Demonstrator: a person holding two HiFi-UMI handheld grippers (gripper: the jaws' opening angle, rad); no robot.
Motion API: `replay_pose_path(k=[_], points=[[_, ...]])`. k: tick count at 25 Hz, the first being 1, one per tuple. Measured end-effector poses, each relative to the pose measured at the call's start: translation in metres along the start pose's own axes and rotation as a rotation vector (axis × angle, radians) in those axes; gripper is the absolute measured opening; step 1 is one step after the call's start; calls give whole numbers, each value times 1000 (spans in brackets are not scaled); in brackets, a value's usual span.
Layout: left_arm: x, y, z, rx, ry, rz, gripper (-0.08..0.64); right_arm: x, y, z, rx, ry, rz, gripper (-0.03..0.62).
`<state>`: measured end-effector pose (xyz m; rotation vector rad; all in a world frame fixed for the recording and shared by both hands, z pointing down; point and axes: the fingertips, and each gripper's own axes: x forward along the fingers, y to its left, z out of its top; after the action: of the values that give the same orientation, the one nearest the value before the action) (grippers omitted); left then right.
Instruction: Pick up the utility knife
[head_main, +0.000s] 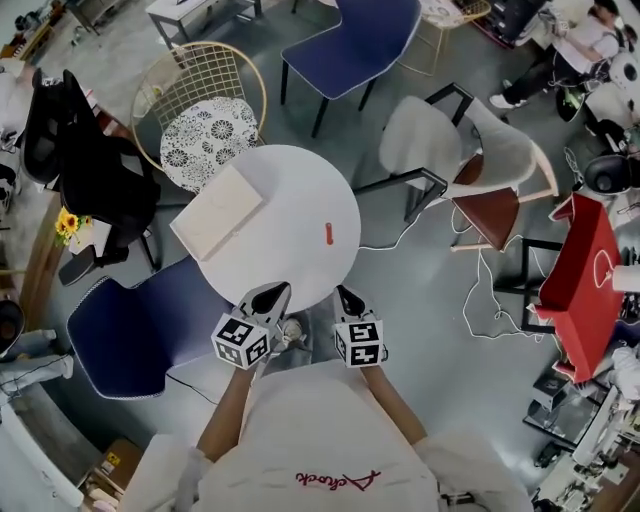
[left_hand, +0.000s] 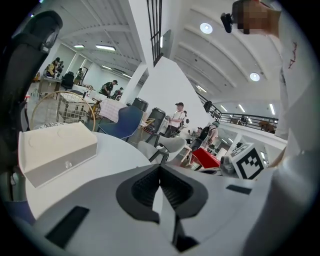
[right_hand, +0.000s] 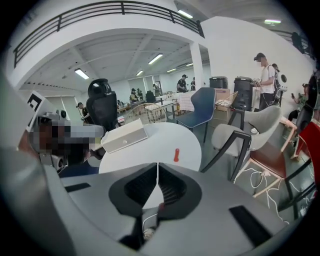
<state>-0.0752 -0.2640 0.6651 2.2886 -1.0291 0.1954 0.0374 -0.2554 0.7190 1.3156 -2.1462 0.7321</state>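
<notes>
The utility knife (head_main: 329, 233) is a small orange-red stick lying on the right part of the round white table (head_main: 290, 180); the right gripper view has the knife (right_hand: 176, 155) just ahead and slightly right of the jaws. My left gripper (head_main: 268, 298) and right gripper (head_main: 350, 300) hover side by side at the table's near edge, short of the knife. Both are shut with nothing between the fingers, as the left gripper (left_hand: 160, 167) and right gripper (right_hand: 158, 165) show in their own views.
A flat white box (head_main: 217, 211) lies on the table's left side. Chairs ring the table: a blue one (head_main: 140, 330) at near left, a wire one (head_main: 205, 110) behind, a pale one (head_main: 450, 140) at right. White cables (head_main: 490, 300) trail on the floor.
</notes>
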Motion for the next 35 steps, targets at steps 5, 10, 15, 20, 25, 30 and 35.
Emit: replay_pose_path(k=[5, 10, 15, 20, 25, 30, 35], points=[[0, -6, -2, -3, -2, 2, 12, -3, -2, -9, 27, 8, 11, 111], [2, -9, 3, 6, -11, 6, 12, -3, -7, -8, 24, 11, 8, 118], [-2, -10, -2, 0, -8, 18, 13, 10, -13, -15, 17, 30, 8, 118], [-10, -9, -7, -14, -6, 41, 12, 41, -28, -13, 17, 60, 1, 118], [-18, 0, -9, -33, -4, 80, 12, 82, -44, -5, -17, 103, -6, 118], [-25, 11, -8, -49, -8, 109, 13, 122, -53, -7, -25, 170, -19, 118], [-28, 15, -8, -64, -9, 129, 12, 149, -66, -3, -16, 215, -48, 118]])
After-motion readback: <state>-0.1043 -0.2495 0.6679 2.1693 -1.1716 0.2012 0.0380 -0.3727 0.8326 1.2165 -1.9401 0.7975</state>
